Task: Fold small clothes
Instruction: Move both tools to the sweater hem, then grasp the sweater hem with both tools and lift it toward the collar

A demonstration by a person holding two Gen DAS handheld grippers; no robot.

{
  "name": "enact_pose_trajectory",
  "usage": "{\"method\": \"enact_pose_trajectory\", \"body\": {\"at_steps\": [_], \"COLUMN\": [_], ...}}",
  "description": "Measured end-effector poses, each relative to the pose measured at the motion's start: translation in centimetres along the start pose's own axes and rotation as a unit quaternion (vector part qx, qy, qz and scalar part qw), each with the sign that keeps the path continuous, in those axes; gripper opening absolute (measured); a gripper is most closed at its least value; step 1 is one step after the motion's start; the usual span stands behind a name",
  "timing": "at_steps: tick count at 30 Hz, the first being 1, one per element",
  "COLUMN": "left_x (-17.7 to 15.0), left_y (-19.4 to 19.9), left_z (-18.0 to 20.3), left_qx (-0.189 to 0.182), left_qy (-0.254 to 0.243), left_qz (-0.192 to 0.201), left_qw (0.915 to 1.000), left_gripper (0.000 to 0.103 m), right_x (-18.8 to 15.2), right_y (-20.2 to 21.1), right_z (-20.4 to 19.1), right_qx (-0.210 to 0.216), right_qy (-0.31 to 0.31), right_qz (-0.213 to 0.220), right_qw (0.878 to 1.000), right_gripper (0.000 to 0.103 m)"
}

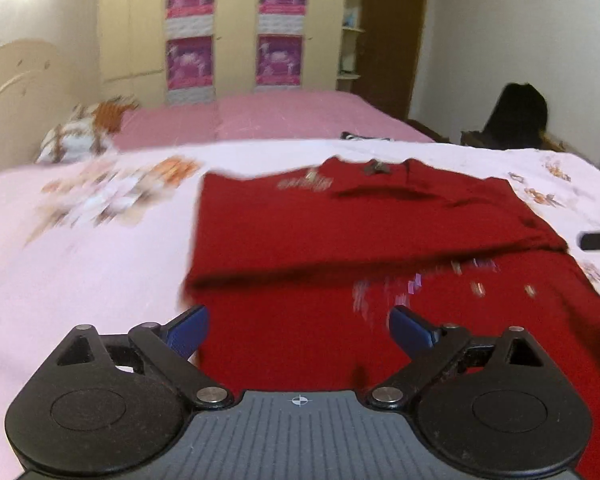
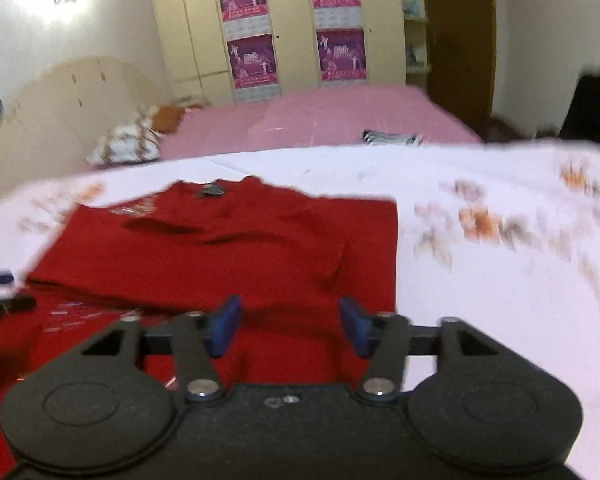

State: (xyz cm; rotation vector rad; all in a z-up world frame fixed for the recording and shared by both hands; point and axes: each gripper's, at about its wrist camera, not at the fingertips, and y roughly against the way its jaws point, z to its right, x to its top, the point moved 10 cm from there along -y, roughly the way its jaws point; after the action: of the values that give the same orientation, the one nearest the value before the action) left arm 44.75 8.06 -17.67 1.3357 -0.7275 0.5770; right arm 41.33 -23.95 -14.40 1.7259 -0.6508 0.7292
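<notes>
A dark red t-shirt (image 1: 340, 232) lies on a white floral sheet (image 1: 80, 264), its sides folded in over the body, collar at the far end. It also shows in the right wrist view (image 2: 228, 248). My left gripper (image 1: 298, 330) is open and empty, just above the shirt's near left part. My right gripper (image 2: 290, 326) is open and empty above the shirt's near right part, close to its right edge. The tip of the other gripper (image 1: 598, 240) shows at the right edge of the left wrist view.
The white sheet (image 2: 480, 280) covers the near part of a bed; a pink sheet (image 1: 280, 120) lies beyond. A patterned pillow (image 1: 80, 136) sits at the far left, a small dark folded item (image 2: 392, 137) at the far right. A wardrobe (image 1: 228, 28) stands behind.
</notes>
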Motion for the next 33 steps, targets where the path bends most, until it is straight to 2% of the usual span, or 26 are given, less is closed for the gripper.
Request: {"method": "enact_pose_trajectory", "body": {"at_steps": [2, 4, 5, 7, 11, 13, 20, 33], "left_x": [-2.6, -5.5, -6.9, -9.4, -13.3, -14.6, -16.0, -16.7], "left_y": [1.9, 4.0, 5.1, 6.9, 9.3, 10.6, 12.7, 13.5], "left_z": [-1.6, -2.4, -2.4, -2.5, -1.1, -0.5, 0.7, 1.6], "left_qx": [-0.011, -0.022, -0.024, -0.037, -0.056, -0.058, -0.05, -0.083], "left_qy": [0.033, 0.052, 0.054, 0.073, 0.06, 0.052, 0.036, 0.04], "left_qz": [-0.021, -0.039, -0.049, -0.07, -0.098, -0.1, -0.097, -0.098], "left_qw": [0.9992, 0.9976, 0.997, 0.9942, 0.9918, 0.9919, 0.9934, 0.9909], "left_gripper": [0.096, 0.092, 0.081, 0.071, 0.071, 0.071, 0.071, 0.07], "right_x": [-1.2, -4.3, -5.6, -8.1, -12.0, -13.7, -17.3, -19.3], "right_y": [1.7, 4.3, 5.4, 7.2, 10.1, 11.1, 13.4, 13.9], "right_z": [1.0, 1.7, 1.8, 1.7, 0.9, 0.3, -1.3, -4.8], "right_qx": [0.01, 0.011, 0.013, 0.015, 0.02, 0.025, 0.038, 0.062], "right_qy": [-0.026, -0.056, -0.066, -0.078, -0.082, -0.089, -0.112, -0.115], "right_qz": [-0.008, -0.024, -0.03, -0.043, -0.062, -0.073, -0.084, -0.102], "right_qw": [1.0, 0.998, 0.997, 0.996, 0.995, 0.993, 0.989, 0.986], "right_gripper": [0.054, 0.05, 0.046, 0.044, 0.044, 0.044, 0.045, 0.045]}}
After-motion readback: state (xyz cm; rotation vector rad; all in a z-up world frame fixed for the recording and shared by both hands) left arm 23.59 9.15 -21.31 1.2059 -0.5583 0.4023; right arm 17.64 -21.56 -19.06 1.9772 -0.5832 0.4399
